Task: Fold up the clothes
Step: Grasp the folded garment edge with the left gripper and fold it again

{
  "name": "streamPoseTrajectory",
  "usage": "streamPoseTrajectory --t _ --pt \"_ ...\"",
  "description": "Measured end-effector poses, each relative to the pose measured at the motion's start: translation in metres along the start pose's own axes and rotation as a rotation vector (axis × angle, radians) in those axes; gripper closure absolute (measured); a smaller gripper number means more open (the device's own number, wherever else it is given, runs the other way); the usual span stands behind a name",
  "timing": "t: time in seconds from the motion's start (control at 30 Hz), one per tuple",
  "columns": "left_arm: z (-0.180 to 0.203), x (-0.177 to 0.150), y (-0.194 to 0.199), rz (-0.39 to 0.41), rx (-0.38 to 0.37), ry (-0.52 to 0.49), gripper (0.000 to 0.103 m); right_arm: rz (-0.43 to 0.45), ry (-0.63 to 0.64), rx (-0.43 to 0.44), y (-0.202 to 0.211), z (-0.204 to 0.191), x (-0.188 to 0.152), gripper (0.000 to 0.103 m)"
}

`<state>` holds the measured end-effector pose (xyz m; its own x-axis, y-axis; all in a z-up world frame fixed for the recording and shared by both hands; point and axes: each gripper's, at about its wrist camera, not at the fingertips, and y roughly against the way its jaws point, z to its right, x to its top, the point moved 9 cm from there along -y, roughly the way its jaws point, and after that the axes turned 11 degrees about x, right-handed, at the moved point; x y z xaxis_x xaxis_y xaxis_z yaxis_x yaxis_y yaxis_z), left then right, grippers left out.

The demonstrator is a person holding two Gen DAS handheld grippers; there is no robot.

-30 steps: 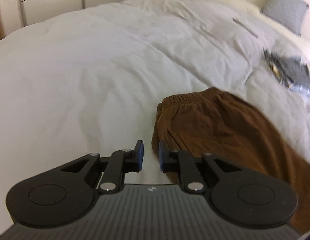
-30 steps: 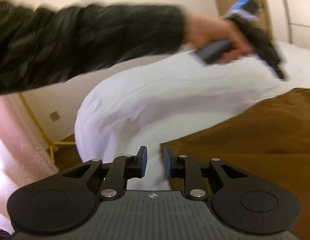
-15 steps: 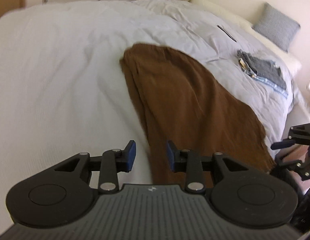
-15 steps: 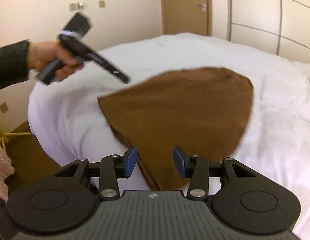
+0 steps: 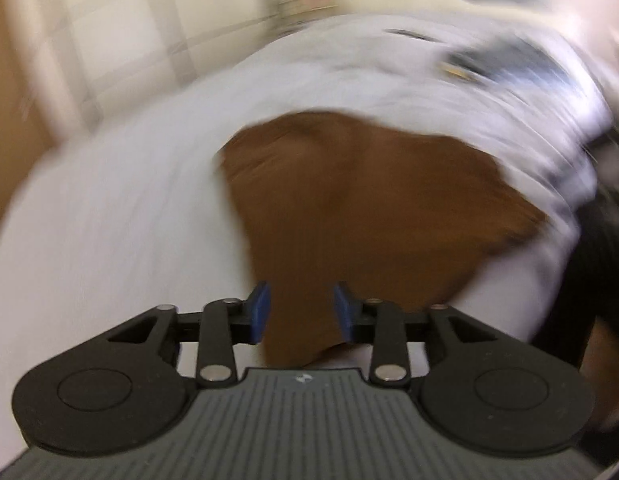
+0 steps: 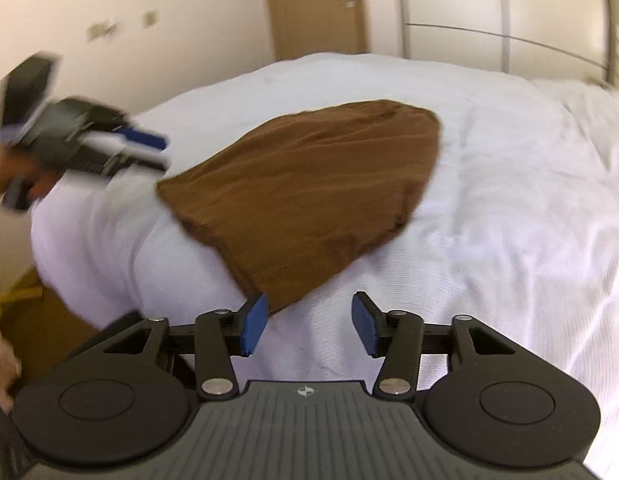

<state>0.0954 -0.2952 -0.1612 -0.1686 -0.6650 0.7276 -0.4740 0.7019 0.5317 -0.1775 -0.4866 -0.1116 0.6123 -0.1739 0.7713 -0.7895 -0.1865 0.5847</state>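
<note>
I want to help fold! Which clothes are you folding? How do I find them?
Find the big bed with the white quilted cover. Near its closer edge lies a soft brown cloth garment, spread flat. It is the only brown thing on the white; the other clothes, a blurry grey-blue pile, sit farther back.

Bare white bed (image 6: 489, 208) right of brown garment (image 6: 309, 196): free passage. Left hand-held gripper (image 6: 149, 148) blocks garment's left edge.

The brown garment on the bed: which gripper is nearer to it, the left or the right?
Left, as far as the blur allows. The left gripper has the brown garment between its open fingers. The right gripper, also open, sits just beside the garment's near corner, over the white bedding.
</note>
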Motion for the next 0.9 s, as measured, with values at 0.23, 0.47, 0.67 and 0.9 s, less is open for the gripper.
streamPoseTrajectory --t 0.23,0.47,0.67,0.9 --pt "0.148 0.036 0.016 0.167 -0.106 -0.323 0.065 0.072 -0.102 -0.06 0.015 0.028 0.0 0.045" --pt "0.173 0.052 -0.011 0.13 -0.146 -0.237 0.101 0.105 -0.145 -0.089 0.024 0.048 -0.007 0.041" --pt "0.122 0.066 -0.012 0.095 -0.135 0.039 0.103 0.13 -0.132 -0.066 0.002 0.051 0.001 0.034" --pt "0.076 0.069 0.007 0.108 -0.123 0.264 0.103 0.142 -0.05 -0.076 -0.044 0.049 0.026 0.028"
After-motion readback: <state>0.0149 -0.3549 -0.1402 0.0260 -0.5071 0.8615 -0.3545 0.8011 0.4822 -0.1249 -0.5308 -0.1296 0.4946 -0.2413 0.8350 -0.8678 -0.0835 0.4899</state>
